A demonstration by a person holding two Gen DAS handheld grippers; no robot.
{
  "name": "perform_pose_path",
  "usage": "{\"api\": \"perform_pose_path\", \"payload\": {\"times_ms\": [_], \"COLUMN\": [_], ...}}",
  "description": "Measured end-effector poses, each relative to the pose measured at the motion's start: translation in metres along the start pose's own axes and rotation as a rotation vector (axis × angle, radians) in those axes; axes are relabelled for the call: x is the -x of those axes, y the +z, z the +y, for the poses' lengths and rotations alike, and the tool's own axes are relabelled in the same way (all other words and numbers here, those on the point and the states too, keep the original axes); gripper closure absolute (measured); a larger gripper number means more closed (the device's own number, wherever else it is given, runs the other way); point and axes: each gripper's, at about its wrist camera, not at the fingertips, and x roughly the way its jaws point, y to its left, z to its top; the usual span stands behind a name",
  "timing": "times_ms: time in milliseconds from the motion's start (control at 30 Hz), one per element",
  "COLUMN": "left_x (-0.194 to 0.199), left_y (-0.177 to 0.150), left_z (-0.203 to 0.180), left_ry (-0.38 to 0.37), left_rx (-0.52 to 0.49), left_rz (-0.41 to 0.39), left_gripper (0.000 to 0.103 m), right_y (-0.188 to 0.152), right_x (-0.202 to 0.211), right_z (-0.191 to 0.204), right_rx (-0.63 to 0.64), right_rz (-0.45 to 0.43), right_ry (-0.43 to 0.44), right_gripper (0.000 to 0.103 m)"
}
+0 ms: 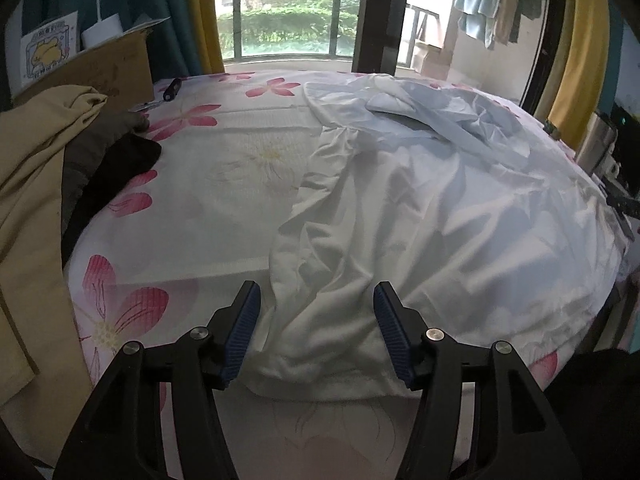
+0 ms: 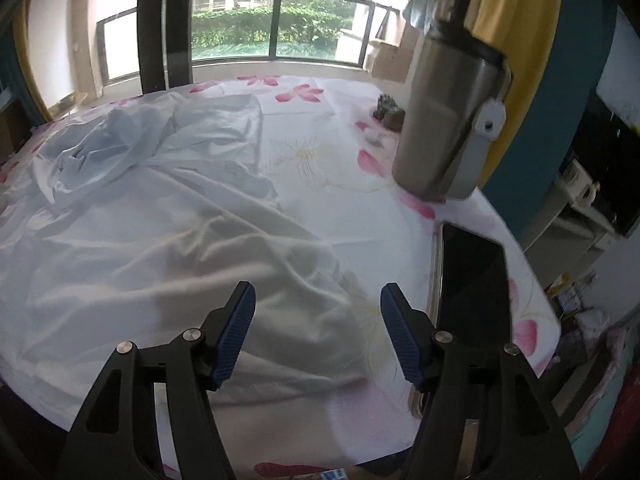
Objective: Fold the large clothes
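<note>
a large white garment [image 1: 420, 216] lies crumpled across the right and centre of the left wrist view, spread on a worktop covered by a white cloth with pink flowers [image 1: 224, 148]; its near hem sits at the bottom centre, just beyond the left claw [image 1: 317, 300], whose blue-padded fingers stand wide apart with nothing pressed between them. in the right wrist view the same garment [image 2: 160, 248] fills the left and centre, its lower right corner reaching between the fingers of the right claw [image 2: 318, 300], which is also open and grips nothing. to the right of that claw a dark phone [image 2: 472, 276] lies flat on the flowered cloth, and above it, in the upper right of the frame, stands a steel tumbler [image 2: 448, 120]. at the left edge of the left wrist view a tan garment [image 1: 36, 184] and dark clothes [image 1: 116, 164] are piled, with a cardboard box [image 1: 104, 68] behind them.
</note>
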Motion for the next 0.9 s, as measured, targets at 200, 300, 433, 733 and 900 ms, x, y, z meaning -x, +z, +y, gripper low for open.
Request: {"api": "perform_pose_path", "payload": {"times_ms": [200,300,433,733,900], "left_x": [0.004,0.008,0.015,0.027,0.027], "left_y": [-0.008,-0.012,-0.012,-0.011,-0.011], "left_z": [-0.013,-0.017,-0.022,-0.015,-0.017], "left_ry": [0.035,0.016,-0.022,-0.018,-0.007], "left_rx": [-0.06,-0.078,-0.094,-0.032,-0.029], "left_rz": [-0.004,-0.011,0.003,0.035,0.04], "left_gripper": [0.042,0.065,0.099,0.098,0.098], "right_y": [-0.02,-0.025,-0.028,-0.02,-0.016], "right_x": [-0.013,-0.012,-0.005,0.016,0.02], "right_z": [0.0,-0.003,0.008,0.006,0.005], "right_rx": [-0.029,-0.042,-0.016,-0.014,-0.009], "right_rz": [0.01,-0.026,-0.03,-0.081,-0.096], "right_ry": [0.087,0.103,0.131,0.129,0.121], "right_gripper": [0.038,0.038,0.081,0.099,0.099]}}
